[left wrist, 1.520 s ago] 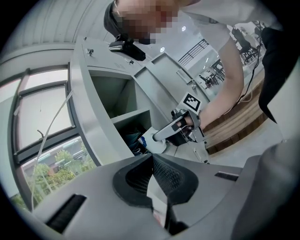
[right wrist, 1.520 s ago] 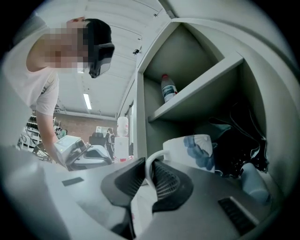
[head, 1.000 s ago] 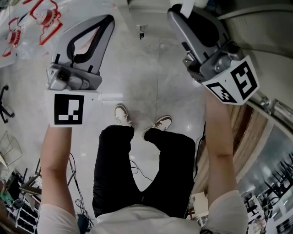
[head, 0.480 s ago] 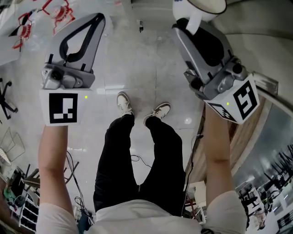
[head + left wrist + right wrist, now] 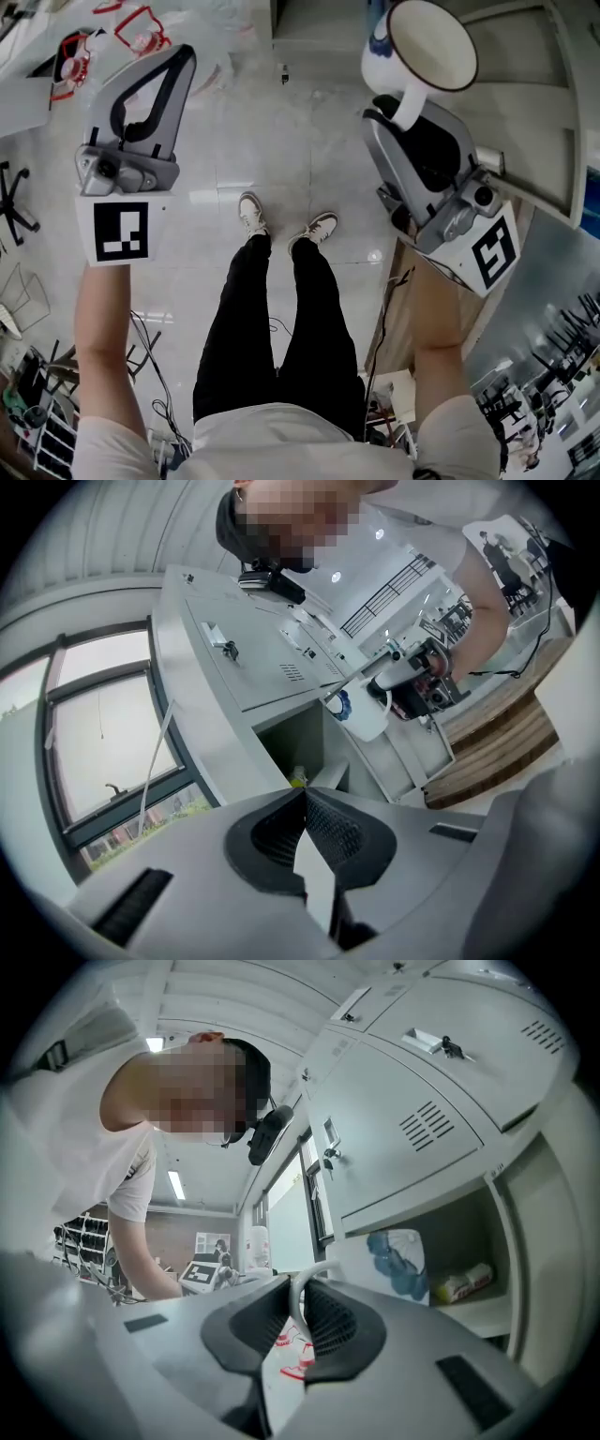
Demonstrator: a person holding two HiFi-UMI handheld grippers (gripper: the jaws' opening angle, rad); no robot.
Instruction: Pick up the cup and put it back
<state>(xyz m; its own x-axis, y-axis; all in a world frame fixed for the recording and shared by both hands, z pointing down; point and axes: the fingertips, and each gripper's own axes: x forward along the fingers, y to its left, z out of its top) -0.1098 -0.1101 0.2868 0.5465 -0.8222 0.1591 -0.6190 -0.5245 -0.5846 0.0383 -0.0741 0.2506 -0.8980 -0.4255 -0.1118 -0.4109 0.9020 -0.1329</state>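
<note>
A white cup (image 5: 419,58) with a dark rim and a blue pattern hangs by its handle from my right gripper (image 5: 401,111), which is shut on that handle. In the right gripper view the thin white handle (image 5: 314,1267) runs between the ribbed pads and the cup body (image 5: 401,1262) sits just beyond them. The left gripper view shows the same cup (image 5: 364,714) from the side, close to a grey locker. My left gripper (image 5: 181,54) is held up at the left with its jaws meeting at the tips and nothing between them (image 5: 305,794).
Grey metal lockers (image 5: 530,112) stand at the right. One open compartment (image 5: 469,1241) holds a small packet (image 5: 464,1283). The person's legs and shoes (image 5: 281,234) are below on the pale floor. Red-and-white items (image 5: 94,37) lie at the far left; cables (image 5: 155,366) trail on the floor.
Both grippers have risen. The cup, earlier cut off at the top edge of the head view, now shows whole, and the lockers fill more of the right side.
</note>
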